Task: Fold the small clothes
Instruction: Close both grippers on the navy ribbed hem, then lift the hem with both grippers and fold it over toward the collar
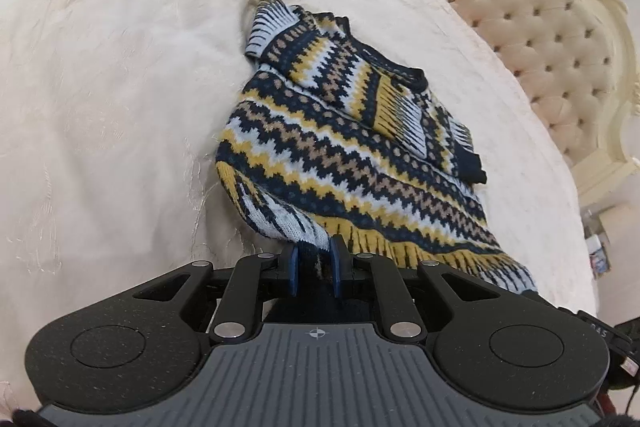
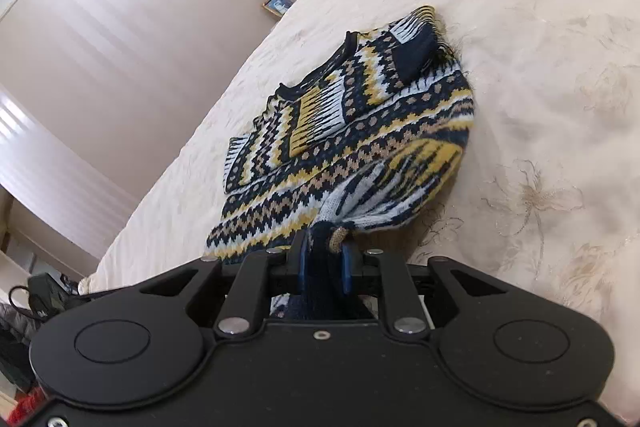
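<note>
A small knitted sweater (image 1: 352, 131) with navy, yellow, white and tan zigzag bands lies on a cream bedspread (image 1: 120, 87), both sleeves folded in over its chest. My left gripper (image 1: 314, 263) is shut on the sweater's bottom hem at one corner. In the right wrist view the same sweater (image 2: 360, 115) lies ahead, and my right gripper (image 2: 326, 259) is shut on the hem at the other corner. The hem is lifted off the bed at both grippers and curls back over the body.
A cream tufted headboard (image 1: 552, 39) stands beyond the sweater in the left wrist view. The embroidered bedspread (image 2: 540, 107) spreads to the right in the right wrist view. A lamp and picture frame (image 2: 278, 3) stand on a bedside table by the wall. Cables and dark gear (image 2: 44, 295) lie off the bed's left edge.
</note>
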The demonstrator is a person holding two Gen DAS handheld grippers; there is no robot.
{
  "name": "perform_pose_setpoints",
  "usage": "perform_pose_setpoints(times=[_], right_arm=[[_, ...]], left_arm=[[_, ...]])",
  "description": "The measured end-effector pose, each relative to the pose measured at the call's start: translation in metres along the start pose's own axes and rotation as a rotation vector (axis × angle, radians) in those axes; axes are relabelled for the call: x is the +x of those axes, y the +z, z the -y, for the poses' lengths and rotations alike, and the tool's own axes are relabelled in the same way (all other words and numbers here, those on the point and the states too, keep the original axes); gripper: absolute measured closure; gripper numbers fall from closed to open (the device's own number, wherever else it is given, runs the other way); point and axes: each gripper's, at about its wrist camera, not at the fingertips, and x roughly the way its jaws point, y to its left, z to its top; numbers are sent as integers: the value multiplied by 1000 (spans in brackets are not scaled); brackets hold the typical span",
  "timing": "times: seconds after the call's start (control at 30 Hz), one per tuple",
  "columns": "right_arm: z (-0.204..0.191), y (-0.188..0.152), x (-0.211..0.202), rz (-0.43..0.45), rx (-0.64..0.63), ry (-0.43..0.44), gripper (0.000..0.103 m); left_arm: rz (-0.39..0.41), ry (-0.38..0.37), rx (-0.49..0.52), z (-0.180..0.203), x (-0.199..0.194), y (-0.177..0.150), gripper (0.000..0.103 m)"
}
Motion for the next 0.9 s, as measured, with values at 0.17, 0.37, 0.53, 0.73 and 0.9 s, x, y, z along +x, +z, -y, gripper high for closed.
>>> perform_pose_setpoints(times=[0.17, 0.37, 0.53, 0.73, 0.9], right_arm=[[2, 0, 7, -50, -1, -48, 77], [6, 0, 10, -69, 14, -61, 75], [6, -1, 9, -67, 9, -56, 75], [0, -3, -2, -7, -11, -14, 75], [-5, 3, -14, 81, -11, 27, 76]], left_arm=[[-132, 52, 23, -2, 21, -5, 84], [-289, 129, 145, 12, 48, -19, 56], [-313, 88, 168, 16, 51, -24, 81], [-145, -47, 101, 15, 16, -12, 93], [-34, -98, 50, 16, 0, 4, 93]])
